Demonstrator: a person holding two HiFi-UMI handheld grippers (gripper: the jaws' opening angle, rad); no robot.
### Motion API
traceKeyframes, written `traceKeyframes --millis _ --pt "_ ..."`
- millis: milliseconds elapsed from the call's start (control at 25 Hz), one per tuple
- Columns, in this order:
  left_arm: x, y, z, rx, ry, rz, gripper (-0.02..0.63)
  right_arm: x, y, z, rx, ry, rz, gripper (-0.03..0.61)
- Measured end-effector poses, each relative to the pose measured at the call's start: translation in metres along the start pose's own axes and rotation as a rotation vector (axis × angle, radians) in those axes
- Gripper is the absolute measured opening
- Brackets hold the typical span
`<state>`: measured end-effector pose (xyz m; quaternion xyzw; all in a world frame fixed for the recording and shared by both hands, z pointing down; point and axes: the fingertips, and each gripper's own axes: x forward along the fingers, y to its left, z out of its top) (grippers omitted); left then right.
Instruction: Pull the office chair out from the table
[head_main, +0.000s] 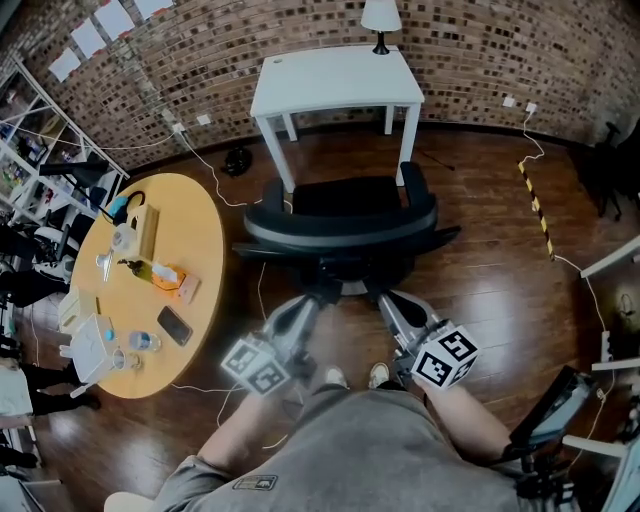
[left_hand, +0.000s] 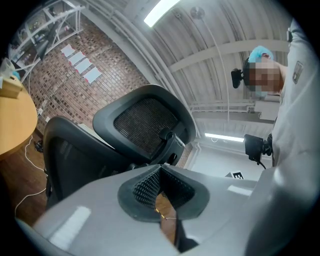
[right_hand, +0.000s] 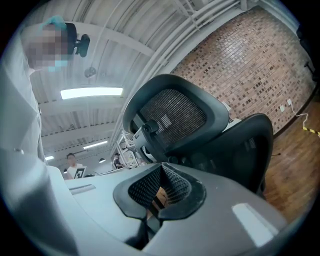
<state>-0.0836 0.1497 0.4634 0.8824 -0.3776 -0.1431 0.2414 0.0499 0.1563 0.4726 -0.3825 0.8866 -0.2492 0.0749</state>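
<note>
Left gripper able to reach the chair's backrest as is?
Probably yes. The left gripper points at the chair from close behind, nothing between them; the round table stands off to the side. Its jaws are shut, so they must open before gripping.

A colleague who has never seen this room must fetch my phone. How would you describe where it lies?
Find the round yellow table left of the black office chair. The phone lies near the table's edge on the chair's side, at its near end. It is the only flat black slab there; the packet beside it is orange and the box is white.
</note>
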Motion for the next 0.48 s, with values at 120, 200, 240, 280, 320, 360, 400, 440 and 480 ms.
traceKeyframes --millis 120,200,240,280,320,360,400,440,480 --pt "0.003 0.004 0.002 -0.005 -0.011 0.005 0.002 0.003 -0.003 -0.001 -0.010 0.011 -0.003 0.008" --pt "0.003 0.006 0.003 -0.007 -0.016 0.015 0.002 0.005 -0.003 -0.001 -0.008 0.017 -0.007 0.008" --pt "0.004 0.007 0.003 -0.010 -0.018 0.019 0.002 0.005 -0.004 -0.001 -0.006 0.018 -0.009 0.008" --pt "0.005 0.006 0.003 -0.013 -0.019 0.022 0.002 0.004 -0.005 0.000 -0.005 0.019 -0.012 0.006" --pt "0.007 0.006 0.002 -0.016 -0.020 0.023 0.002 0.004 -0.006 0.002 -0.007 0.021 -0.014 0.005" --pt "0.010 0.006 0.002 -0.019 -0.020 0.023 0.002 0.003 -0.007 0.003 -0.011 0.023 -0.015 0.003" --pt "0.012 0.005 0.000 -0.022 -0.019 0.023 0.002 0.003 -0.009 0.005 -0.016 0.025 -0.016 0.003" --pt "0.014 0.004 -0.001 -0.024 -0.017 0.022 0.002 0.002 -0.010 0.006 -0.019 0.027 -0.018 0.003" --pt "0.016 0.004 -0.002 -0.026 -0.015 0.021 0.002 0.001 -0.012 0.006 -0.023 0.028 -0.020 0.003"
